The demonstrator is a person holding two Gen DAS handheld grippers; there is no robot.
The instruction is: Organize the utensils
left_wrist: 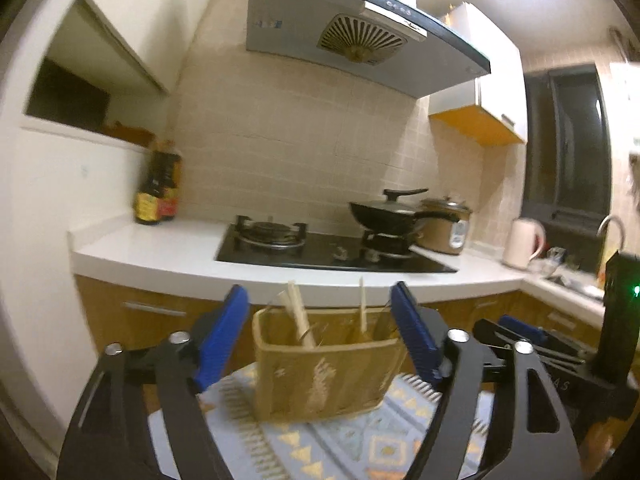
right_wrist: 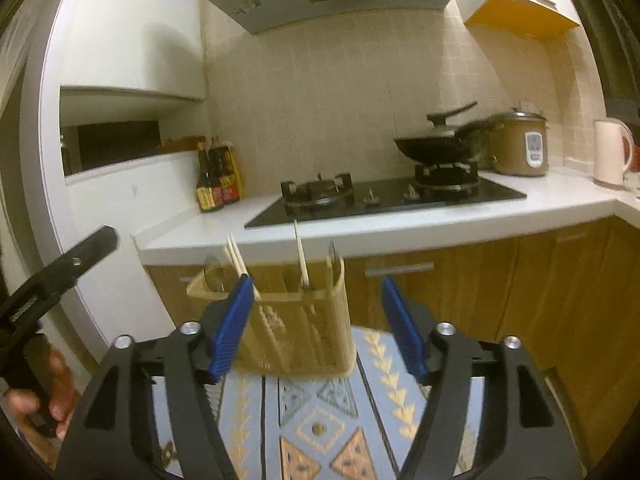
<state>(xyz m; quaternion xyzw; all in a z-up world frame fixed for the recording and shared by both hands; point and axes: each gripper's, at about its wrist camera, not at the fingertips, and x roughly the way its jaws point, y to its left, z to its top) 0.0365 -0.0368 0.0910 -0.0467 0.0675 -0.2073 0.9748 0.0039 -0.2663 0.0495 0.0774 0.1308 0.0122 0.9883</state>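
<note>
A white counter (left_wrist: 160,256) with a black hob (left_wrist: 320,252) runs along the tiled wall, its front edge well behind a patterned cloth (right_wrist: 320,420) on which the woven utensil basket (left_wrist: 324,376) stands upright. Chopsticks (left_wrist: 298,312) rise from the basket. Both the left gripper (left_wrist: 320,320) and the right gripper (right_wrist: 316,312) have their jaws spread with nothing pinched, clear gaps beside the basket's walls.

Right tongs (right_wrist: 316,320) stand open before a woven basket (right_wrist: 296,332) holding chopsticks (right_wrist: 238,262).
</note>
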